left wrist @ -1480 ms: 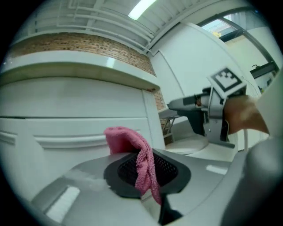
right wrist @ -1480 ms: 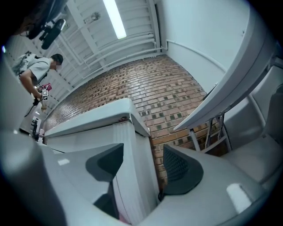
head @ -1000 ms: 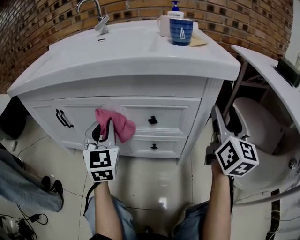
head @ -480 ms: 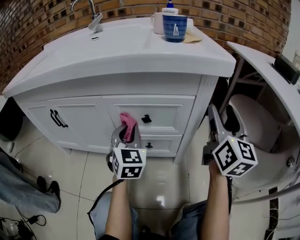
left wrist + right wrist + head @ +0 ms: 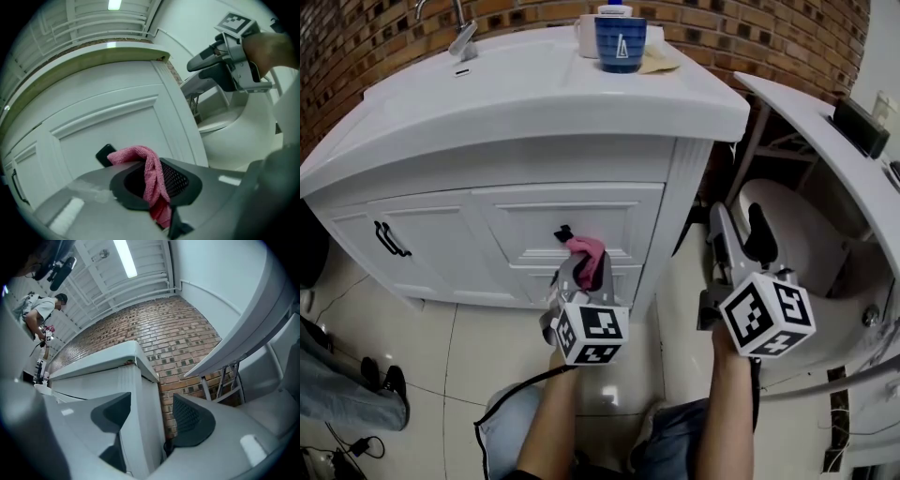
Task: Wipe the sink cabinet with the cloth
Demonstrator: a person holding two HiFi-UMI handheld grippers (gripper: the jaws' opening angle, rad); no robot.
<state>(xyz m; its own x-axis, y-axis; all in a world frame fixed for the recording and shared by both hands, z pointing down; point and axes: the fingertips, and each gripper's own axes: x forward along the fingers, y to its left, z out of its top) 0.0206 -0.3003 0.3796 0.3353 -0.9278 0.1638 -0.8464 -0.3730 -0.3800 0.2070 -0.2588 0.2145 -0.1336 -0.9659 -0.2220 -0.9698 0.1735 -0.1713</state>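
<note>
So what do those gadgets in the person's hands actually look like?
The left hand-held gripper and the right hand-held gripper are grey plastic, their jaws lined with dark pads, meshed on one. Each carries a white cube printed with black square markers. A thin black cable trails from the left one. No sleeves on the forearms; blue jeans below.

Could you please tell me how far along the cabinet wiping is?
Done: no wiped patch can be told apart on the cabinet front. In hand: the left gripper holds the pink cloth at the drawer by its black knob; the right gripper is open. Left: probably the other panels.
</note>
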